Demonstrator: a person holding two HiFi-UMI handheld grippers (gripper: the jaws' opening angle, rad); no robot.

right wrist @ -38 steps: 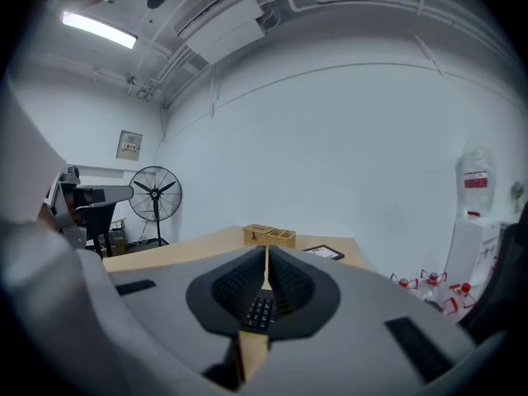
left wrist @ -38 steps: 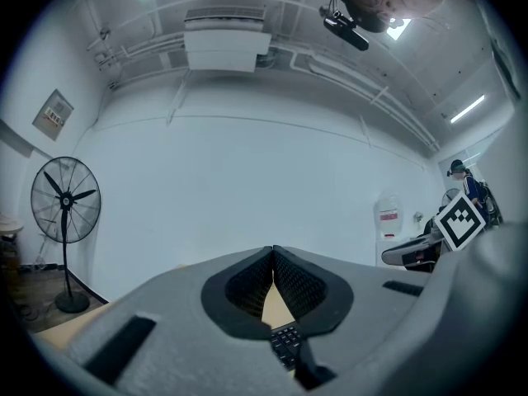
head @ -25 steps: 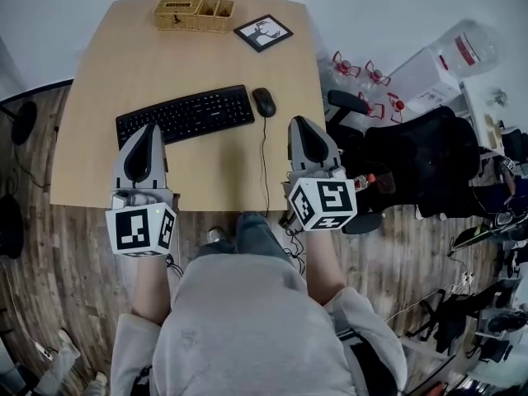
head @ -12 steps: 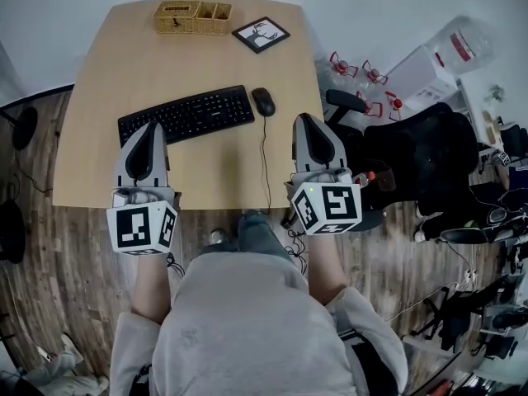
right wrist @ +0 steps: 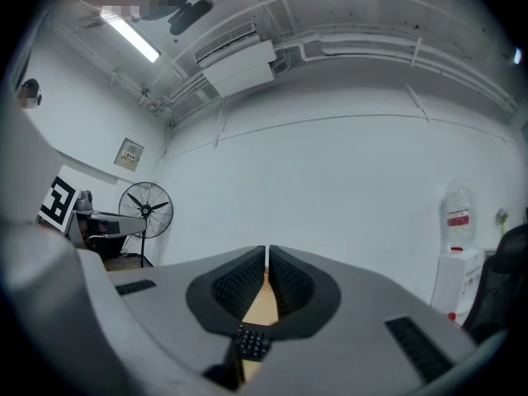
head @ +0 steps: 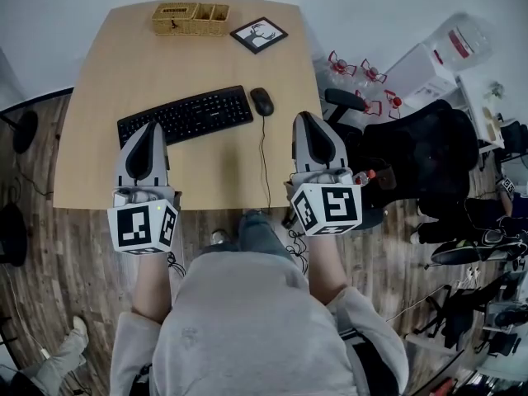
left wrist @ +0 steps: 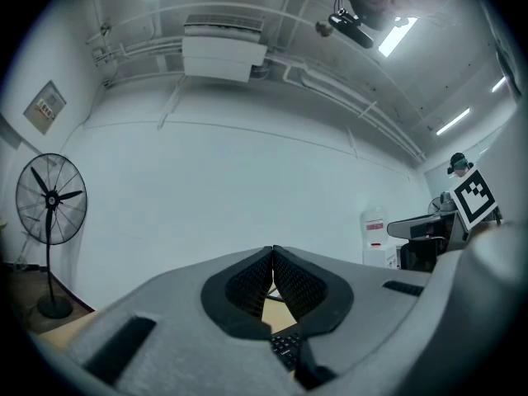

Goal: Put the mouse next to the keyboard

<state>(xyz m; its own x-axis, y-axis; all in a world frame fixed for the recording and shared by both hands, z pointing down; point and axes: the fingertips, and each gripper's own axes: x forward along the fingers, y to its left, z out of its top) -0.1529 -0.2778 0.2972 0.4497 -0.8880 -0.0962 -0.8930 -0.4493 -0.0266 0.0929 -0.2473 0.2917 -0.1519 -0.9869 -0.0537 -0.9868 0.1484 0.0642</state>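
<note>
**Head view: both grippers shut and empty, mouse beside the keyboard**

Close to you, your left gripper (head: 150,127) has stayed put, jaws pressed together on nothing. Your right gripper (head: 305,119) has slid a little to the right; its jaws are closed and bare too. Past them, the mouse (head: 261,101) sits just beside the keyboard (head: 185,115) on the wooden table (head: 206,60), not moved. Farther back stand a basket (head: 190,17) and a picture frame (head: 259,35). Your gripper views show only a few keys and hide the mouse.
</note>
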